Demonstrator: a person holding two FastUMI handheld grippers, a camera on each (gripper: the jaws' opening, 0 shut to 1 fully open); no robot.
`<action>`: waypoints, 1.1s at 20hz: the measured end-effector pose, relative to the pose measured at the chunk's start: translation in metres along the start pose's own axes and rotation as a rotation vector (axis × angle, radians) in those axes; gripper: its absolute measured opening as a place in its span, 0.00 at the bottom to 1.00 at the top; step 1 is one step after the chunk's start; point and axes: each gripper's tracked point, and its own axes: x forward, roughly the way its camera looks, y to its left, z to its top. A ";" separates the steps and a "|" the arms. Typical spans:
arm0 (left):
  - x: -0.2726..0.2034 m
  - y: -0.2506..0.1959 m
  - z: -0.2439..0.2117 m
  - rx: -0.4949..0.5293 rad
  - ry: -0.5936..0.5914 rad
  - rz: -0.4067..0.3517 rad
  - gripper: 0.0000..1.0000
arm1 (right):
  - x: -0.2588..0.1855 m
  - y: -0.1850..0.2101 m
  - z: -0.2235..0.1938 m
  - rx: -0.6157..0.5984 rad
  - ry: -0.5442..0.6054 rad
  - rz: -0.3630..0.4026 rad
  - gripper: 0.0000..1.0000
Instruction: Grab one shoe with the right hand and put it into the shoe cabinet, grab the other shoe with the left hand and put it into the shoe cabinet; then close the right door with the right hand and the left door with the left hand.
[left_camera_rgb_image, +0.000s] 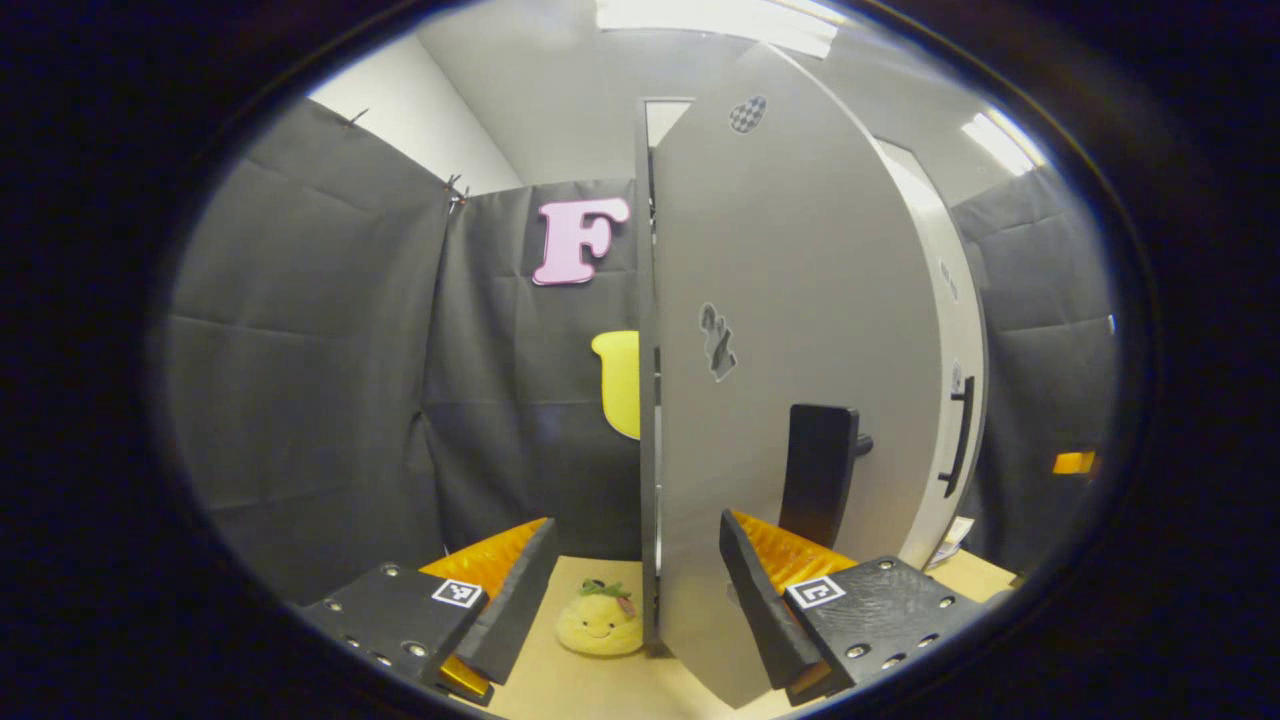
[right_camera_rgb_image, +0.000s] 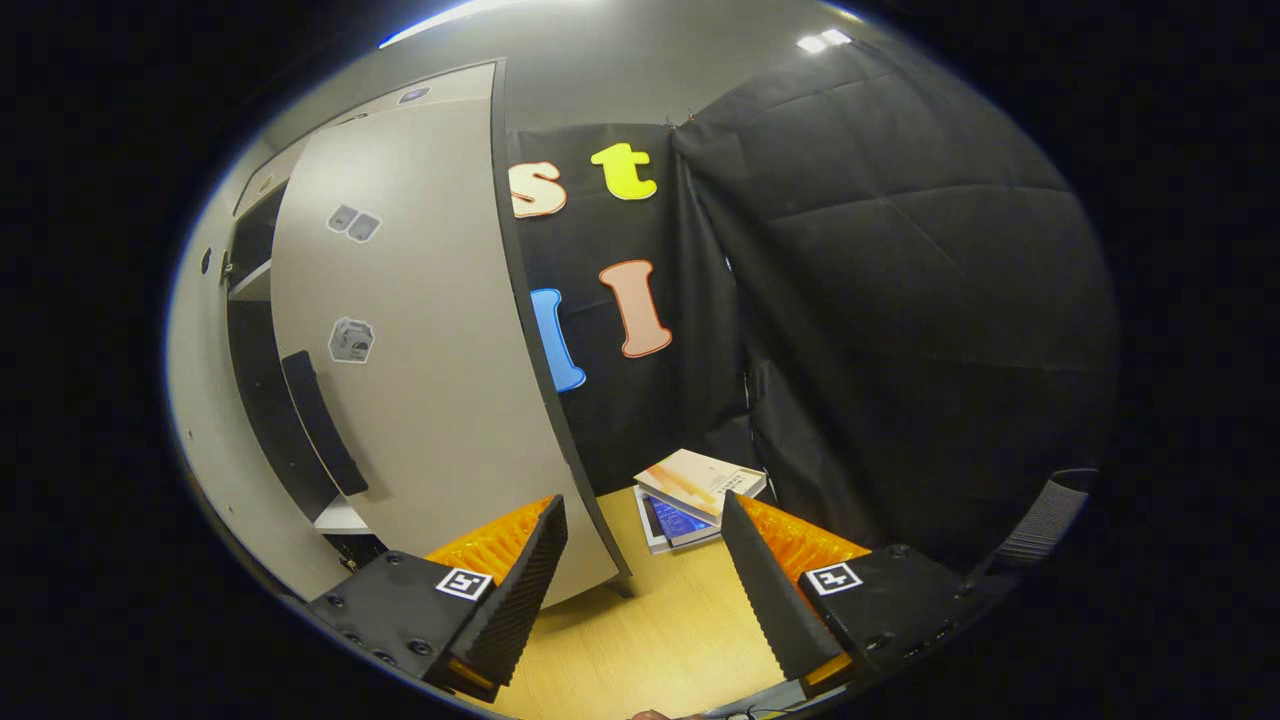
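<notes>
1. The tall pale-grey flat-panelled left door (left_camera_rgb_image: 790, 400) of the shoe cabinet stood part-open, its edge between the released left tongs (left_camera_rgb_image: 635, 600). The stiff, light-swinging panel looked best pushed flat near its black bar handle (left_camera_rgb_image: 818, 485).
2. The matching pale-grey right door (right_camera_rgb_image: 430, 350) hung ajar left of the released right tongs (right_camera_rgb_image: 645, 590), which grasped nothing; its dark handle (right_camera_rgb_image: 322, 420) offered purchase.
3. The left gripper view showed a yellow smiling plush toy (left_camera_rgb_image: 600, 620) on the wooden floor (left_camera_rgb_image: 590, 690); the right gripper view showed stacked books (right_camera_rgb_image: 695, 495) and the cabinet's dark interior (right_camera_rgb_image: 255, 400).
</notes>
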 end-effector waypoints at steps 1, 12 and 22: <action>0.000 -0.006 -0.001 -0.002 0.002 0.007 0.90 | 0.006 -0.005 0.003 -0.020 0.003 0.004 0.98; 0.033 -0.103 -0.007 0.028 0.007 0.076 0.94 | 0.004 -0.084 -0.011 -0.064 0.051 0.005 0.98; 0.020 -0.115 -0.011 -0.050 0.022 0.161 0.91 | 0.019 -0.135 -0.016 -0.049 0.102 0.068 0.98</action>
